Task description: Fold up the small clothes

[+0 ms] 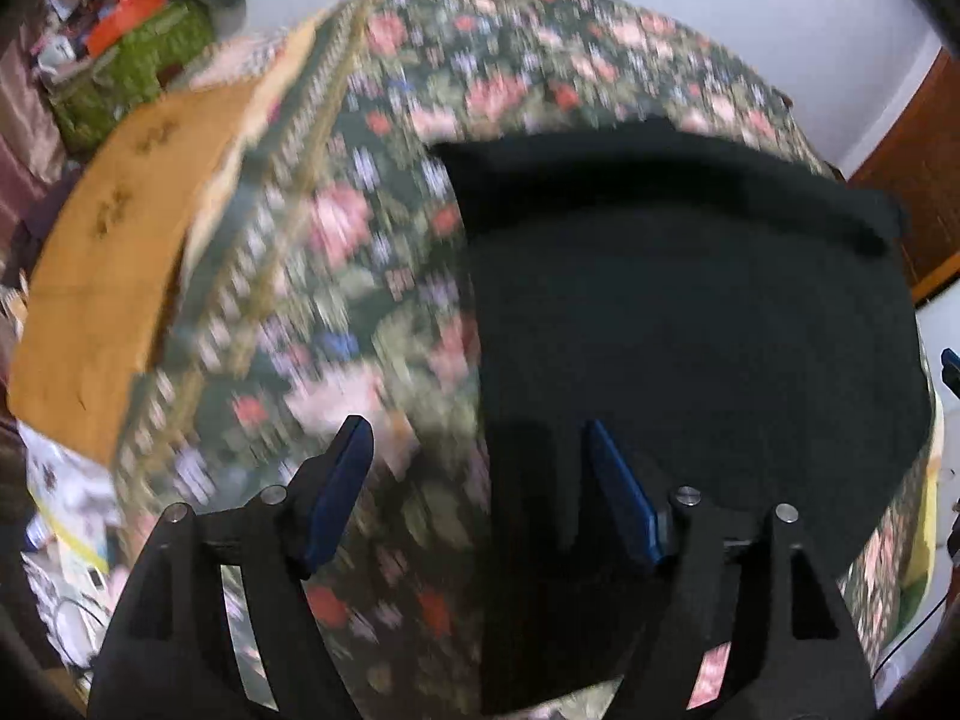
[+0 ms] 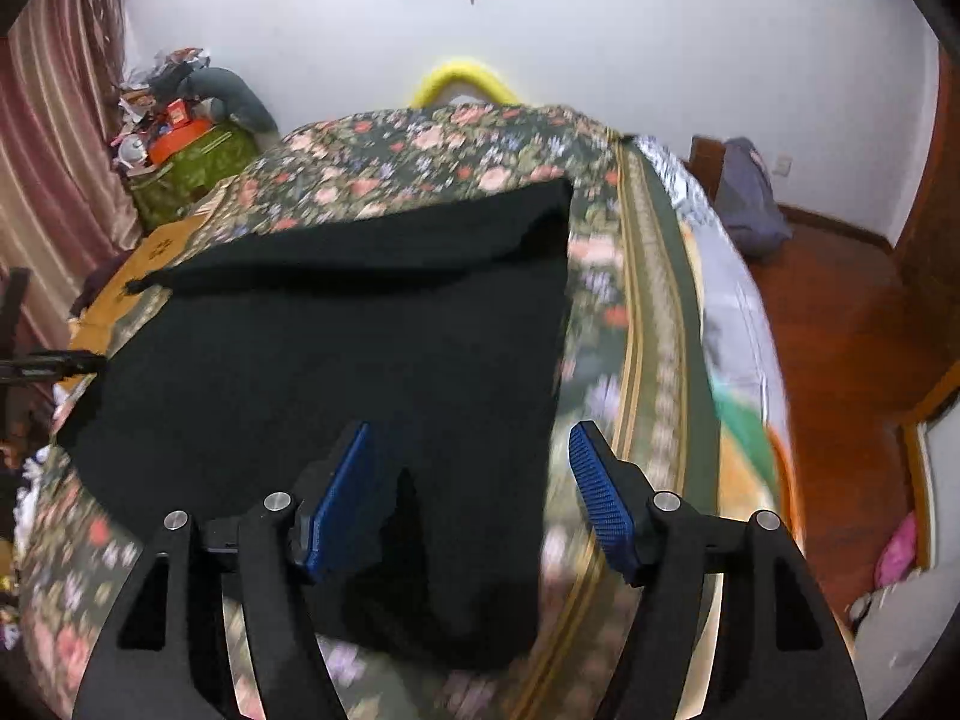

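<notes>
Black cloth garment (image 1: 690,330) is being shown flat on the flowered bedspread (image 1: 336,228), filling the middle of both frames. Left gripper (image 1: 474,438) and right gripper (image 2: 468,444) are being held above it, jaws apart, clamping nothing.

A home bedroom: a bed under a floral bedspread (image 2: 420,144), pink curtains (image 2: 54,138) by the white wall, a wooden floor (image 2: 840,312) and a cluttered green bag (image 2: 192,168) in the corner
</notes>
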Tool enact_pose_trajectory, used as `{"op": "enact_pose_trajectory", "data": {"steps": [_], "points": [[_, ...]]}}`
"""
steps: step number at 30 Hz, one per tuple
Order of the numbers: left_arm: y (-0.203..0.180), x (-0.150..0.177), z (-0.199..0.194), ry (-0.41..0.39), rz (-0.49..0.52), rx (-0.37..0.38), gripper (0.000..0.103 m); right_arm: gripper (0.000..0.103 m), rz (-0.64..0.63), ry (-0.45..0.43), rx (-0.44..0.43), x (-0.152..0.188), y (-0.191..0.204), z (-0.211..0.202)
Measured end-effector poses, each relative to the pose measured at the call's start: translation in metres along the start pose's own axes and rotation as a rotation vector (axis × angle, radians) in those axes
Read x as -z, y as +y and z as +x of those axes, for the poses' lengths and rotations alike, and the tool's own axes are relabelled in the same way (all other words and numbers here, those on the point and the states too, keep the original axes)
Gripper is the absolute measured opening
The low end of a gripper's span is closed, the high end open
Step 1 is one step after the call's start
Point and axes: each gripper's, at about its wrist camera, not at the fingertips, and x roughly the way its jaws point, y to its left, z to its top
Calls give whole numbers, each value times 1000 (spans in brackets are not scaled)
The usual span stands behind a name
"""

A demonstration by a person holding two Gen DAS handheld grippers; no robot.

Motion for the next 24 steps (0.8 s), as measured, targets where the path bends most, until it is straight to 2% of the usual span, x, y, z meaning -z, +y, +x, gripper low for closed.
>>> {"op": "enact_pose_trajectory", "data": {"steps": [2, 4, 6, 8, 10, 18, 21, 24], "points": [[-6, 11, 3, 6, -5, 28, 68, 64, -5, 10, 4, 10, 6, -3], [-13, 21, -1, -3, -14, 69, 41, 64, -21, 21, 11, 20, 13, -8], [-22, 29, -6, -6, -5, 94, 22, 64, -33, 29, 14, 28, 21, -13], [-37, 40, -14, -13, 39, 56, 18, 64, -31, 31, -1, 37, 28, -20], [-47, 53, -20, 1, 55, 57, 16, 64, -23, 24, -14, 43, 33, -25], [-94, 113, -66, 7, 71, 164, 15, 64, 12, 8, -67, 73, 47, -44], [-128, 132, -78, 24, 123, 233, 15, 64, 40, 16, -95, 80, 49, -45], [-161, 144, -86, 14, 181, 241, 16, 64, 38, 16, -99, 83, 53, -48]]}}
